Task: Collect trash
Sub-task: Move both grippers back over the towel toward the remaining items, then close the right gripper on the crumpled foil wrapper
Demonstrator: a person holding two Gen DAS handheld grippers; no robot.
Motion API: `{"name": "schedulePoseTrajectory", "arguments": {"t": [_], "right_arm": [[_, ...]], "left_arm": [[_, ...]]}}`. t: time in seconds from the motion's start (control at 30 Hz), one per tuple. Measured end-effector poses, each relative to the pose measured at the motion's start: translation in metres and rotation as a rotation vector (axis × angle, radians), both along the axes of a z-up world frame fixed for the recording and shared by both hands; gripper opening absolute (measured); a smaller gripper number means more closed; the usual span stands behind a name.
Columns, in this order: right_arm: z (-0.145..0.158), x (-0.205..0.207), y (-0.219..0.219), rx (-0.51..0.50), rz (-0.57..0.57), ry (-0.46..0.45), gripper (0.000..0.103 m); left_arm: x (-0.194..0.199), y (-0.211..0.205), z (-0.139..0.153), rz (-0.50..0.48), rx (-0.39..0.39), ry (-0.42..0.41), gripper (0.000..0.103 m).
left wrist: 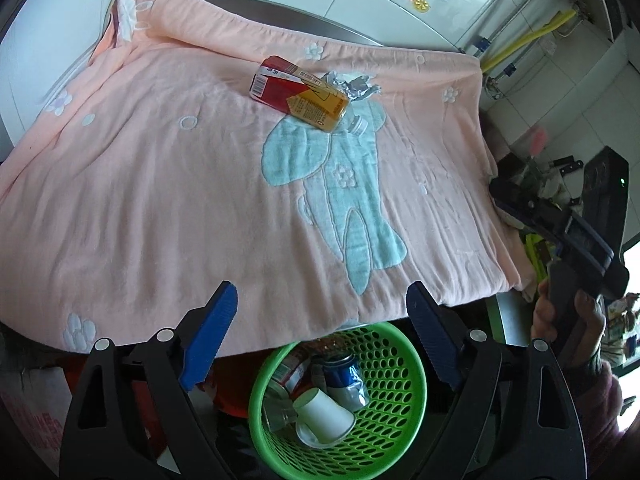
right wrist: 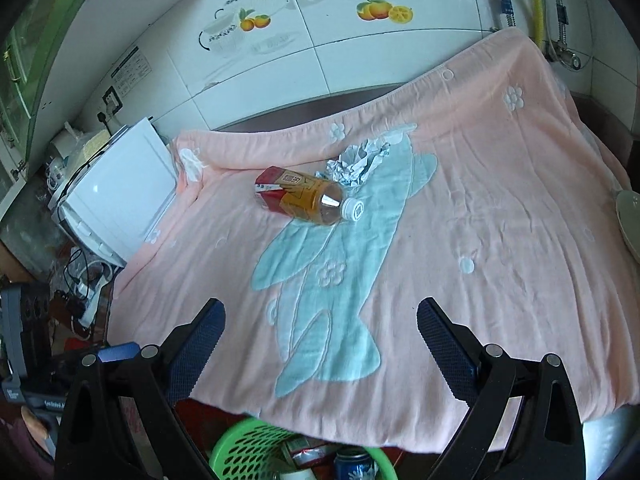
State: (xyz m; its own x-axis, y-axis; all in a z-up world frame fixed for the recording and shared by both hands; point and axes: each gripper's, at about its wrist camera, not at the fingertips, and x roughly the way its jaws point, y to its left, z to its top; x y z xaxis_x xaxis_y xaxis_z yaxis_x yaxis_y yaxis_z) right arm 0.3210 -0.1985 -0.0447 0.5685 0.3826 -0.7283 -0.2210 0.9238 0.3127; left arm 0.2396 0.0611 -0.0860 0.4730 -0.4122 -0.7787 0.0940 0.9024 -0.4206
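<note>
Hovering with its jaws spread wide and holding nothing, the left gripper [left wrist: 322, 324] is hanging over a green basket [left wrist: 404, 364] that is holding a blue can [left wrist: 346, 378] and paper cup [left wrist: 324, 416]. Through the right wrist view, the right gripper [right wrist: 320, 342], equally agape, is facing a bottle [right wrist: 310, 200] lying beside crumpled paper [right wrist: 358, 162] on the pink blanket [right wrist: 500, 240].

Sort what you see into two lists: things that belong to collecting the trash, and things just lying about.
Belongs to the job:
bottle
red carton
crumpled paper
green basket

Just lying about:
pink blanket
white appliance
yellow pipe
</note>
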Motion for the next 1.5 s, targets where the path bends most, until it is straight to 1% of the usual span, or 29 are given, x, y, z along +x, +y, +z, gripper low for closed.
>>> {"name": "schedulePoseTrajectory", "arguments": {"t": [0.23, 0.5, 0.8, 0.93, 1.03, 1.13, 1.3, 1.33, 1.37, 1.43, 1.5], "right_arm": [[-0.014, 0.077, 0.007, 0.037, -0.046, 0.055, 0.093], [-0.032, 0.148, 0.026, 0.039, -0.061, 0.097, 0.093], [-0.067, 0.228, 0.047, 0.046, -0.108, 0.188, 0.093], [-0.086, 0.253, 0.054, 0.021, -0.132, 0.224, 0.093], [-0.099, 0.268, 0.056, 0.023, -0.152, 0.252, 0.093], [-0.110, 0.281, 0.057, 0.024, -0.169, 0.269, 0.093], [-0.123, 0.294, 0.060, -0.016, -0.183, 0.284, 0.092], [-0.126, 0.297, 0.061, -0.029, -0.184, 0.287, 0.085], [-0.128, 0.298, 0.062, -0.043, -0.187, 0.294, 0.082], [-0.134, 0.300, 0.063, -0.051, -0.191, 0.310, 0.079], [-0.135, 0.299, 0.063, -0.078, -0.192, 0.295, 0.073]], "left_arm": [[0.031, 0.016, -0.006, 0.006, -0.005, 0.013, 0.085], [0.059, 0.029, -0.013, 0.021, -0.001, 0.024, 0.085], [0.080, 0.039, -0.022, 0.023, 0.018, 0.028, 0.085], [0.085, 0.046, -0.029, 0.036, 0.019, 0.041, 0.085], [0.088, 0.053, -0.035, 0.050, 0.014, 0.055, 0.085], [0.090, 0.058, -0.039, 0.061, 0.018, 0.063, 0.085], [0.092, 0.066, -0.040, 0.078, 0.020, 0.065, 0.085], [0.093, 0.067, -0.041, 0.082, 0.022, 0.070, 0.085], [0.093, 0.068, -0.042, 0.085, 0.021, 0.073, 0.085], [0.094, 0.069, -0.044, 0.092, 0.020, 0.078, 0.085], [0.095, 0.070, -0.046, 0.094, 0.015, 0.079, 0.085]]}}
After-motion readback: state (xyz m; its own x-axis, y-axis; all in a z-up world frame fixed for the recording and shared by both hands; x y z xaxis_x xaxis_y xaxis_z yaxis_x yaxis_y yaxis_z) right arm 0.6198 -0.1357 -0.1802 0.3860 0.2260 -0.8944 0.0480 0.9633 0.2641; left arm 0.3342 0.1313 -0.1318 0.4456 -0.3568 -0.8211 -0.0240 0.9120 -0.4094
